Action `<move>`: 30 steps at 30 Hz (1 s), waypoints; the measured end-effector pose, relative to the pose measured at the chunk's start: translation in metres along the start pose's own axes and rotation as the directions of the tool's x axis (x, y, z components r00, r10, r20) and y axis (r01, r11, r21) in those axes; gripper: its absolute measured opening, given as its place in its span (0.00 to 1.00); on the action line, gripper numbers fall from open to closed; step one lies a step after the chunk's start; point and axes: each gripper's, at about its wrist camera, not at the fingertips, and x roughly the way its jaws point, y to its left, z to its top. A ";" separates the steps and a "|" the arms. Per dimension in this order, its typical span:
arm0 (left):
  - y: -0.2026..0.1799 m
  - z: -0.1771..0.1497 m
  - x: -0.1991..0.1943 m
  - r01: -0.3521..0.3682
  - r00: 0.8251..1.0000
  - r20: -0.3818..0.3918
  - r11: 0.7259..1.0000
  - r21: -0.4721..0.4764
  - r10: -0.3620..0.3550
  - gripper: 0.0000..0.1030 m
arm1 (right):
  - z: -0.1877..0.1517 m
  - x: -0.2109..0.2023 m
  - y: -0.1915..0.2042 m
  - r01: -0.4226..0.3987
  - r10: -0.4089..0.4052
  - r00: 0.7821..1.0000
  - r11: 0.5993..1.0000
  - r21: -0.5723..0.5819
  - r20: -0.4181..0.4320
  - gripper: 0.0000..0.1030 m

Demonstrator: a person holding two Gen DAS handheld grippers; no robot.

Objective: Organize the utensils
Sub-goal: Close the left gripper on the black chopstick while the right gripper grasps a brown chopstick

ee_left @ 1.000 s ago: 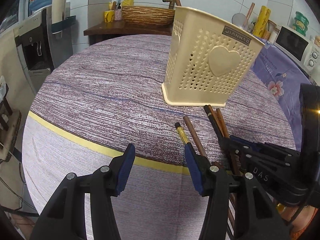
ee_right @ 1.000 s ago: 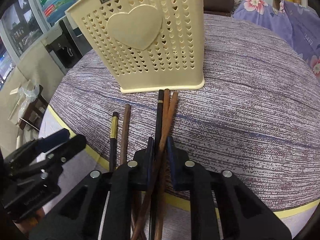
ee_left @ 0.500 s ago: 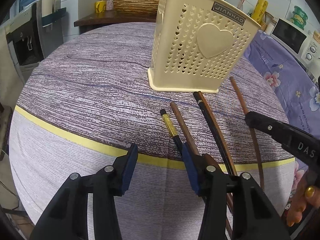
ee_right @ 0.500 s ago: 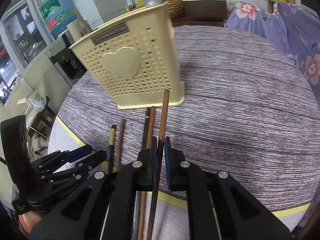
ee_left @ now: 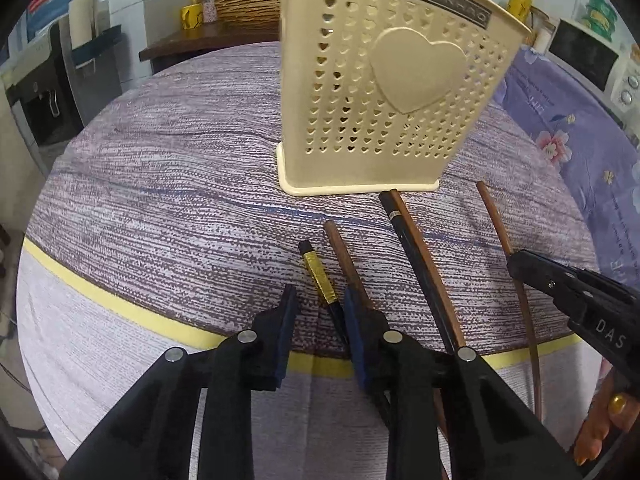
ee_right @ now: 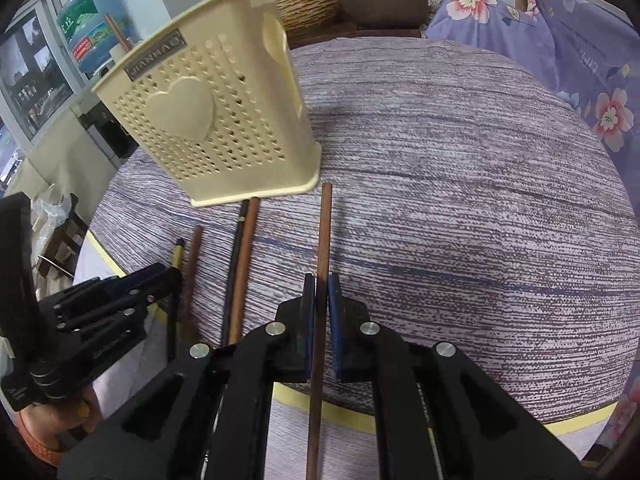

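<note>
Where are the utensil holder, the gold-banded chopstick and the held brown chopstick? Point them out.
utensil holder (ee_left: 416, 68), left wrist view, raised heart.
gold-banded chopstick (ee_left: 320, 276), left wrist view, gold band.
held brown chopstick (ee_right: 325, 232), right wrist view, shaft.

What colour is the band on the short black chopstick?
Gold, on the black chopstick; clearest in the left wrist view.

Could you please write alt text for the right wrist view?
The right gripper holds one brown chopstick between its fingers, pointing toward a cream perforated utensil holder. Four more chopsticks lie on the purple tablecloth beside the left gripper.
</note>
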 end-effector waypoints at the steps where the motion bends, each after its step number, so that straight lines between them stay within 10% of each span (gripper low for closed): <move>1: 0.000 0.000 0.000 -0.001 1.000 0.000 1.000 0.005 0.001 0.20 | -0.002 0.002 -0.001 0.005 -0.005 1.000 1.000 -0.002 -0.003 0.08; 4: -0.003 0.001 0.001 -0.027 1.000 0.006 0.999 0.039 0.026 0.14 | -0.004 0.005 -0.005 0.023 -0.023 1.000 1.000 -0.006 -0.010 0.10; 8: 0.004 0.007 0.003 -0.005 1.000 -0.004 0.999 0.045 0.005 0.13 | -0.004 0.003 -0.007 0.050 -0.050 0.999 0.999 -0.021 0.004 0.41; 30: -0.009 0.008 0.007 -0.090 0.996 0.017 0.992 0.088 0.089 0.12 | 0.010 0.027 0.017 0.179 -0.178 0.984 0.967 -0.183 0.025 0.26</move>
